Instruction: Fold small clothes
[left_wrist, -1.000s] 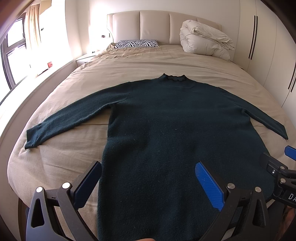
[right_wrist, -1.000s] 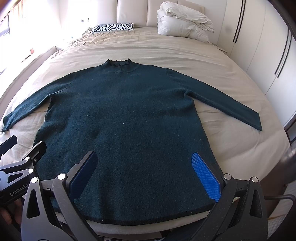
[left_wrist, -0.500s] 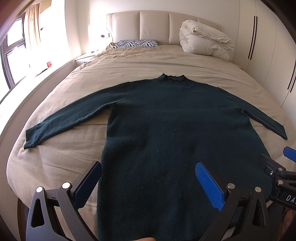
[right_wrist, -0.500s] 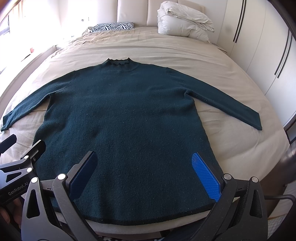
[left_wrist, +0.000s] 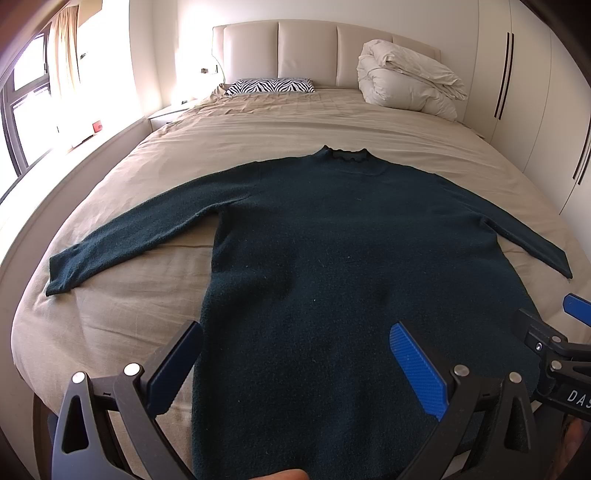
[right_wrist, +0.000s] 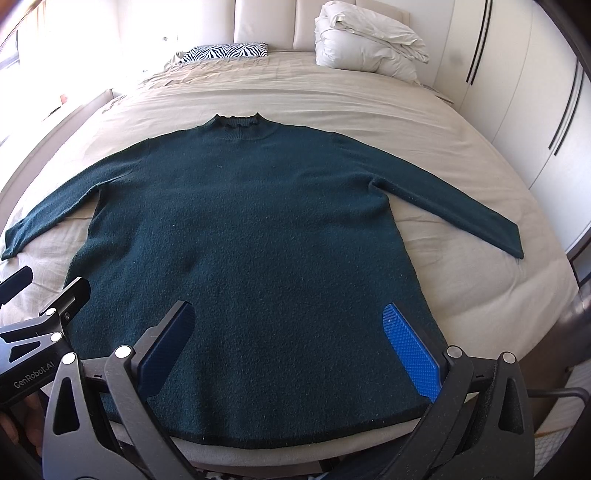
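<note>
A dark green long-sleeved sweater (left_wrist: 332, 258) lies flat on the beige bed (left_wrist: 258, 122), collar away from me, both sleeves spread out to the sides. It also shows in the right wrist view (right_wrist: 258, 229), with its hem at the bed's near edge. My left gripper (left_wrist: 295, 332) is open and empty above the lower left part of the sweater. My right gripper (right_wrist: 288, 314) is open and empty above the lower right part, near the hem. Each gripper shows at the edge of the other's view.
A folded white duvet (left_wrist: 406, 85) and a zebra-print pillow (left_wrist: 269, 85) lie at the headboard end. White wardrobes (left_wrist: 535, 92) stand along the right side. A window and a sill (left_wrist: 55, 122) run along the left.
Both views have shifted only slightly; the sweater lies as before and both grippers stay open.
</note>
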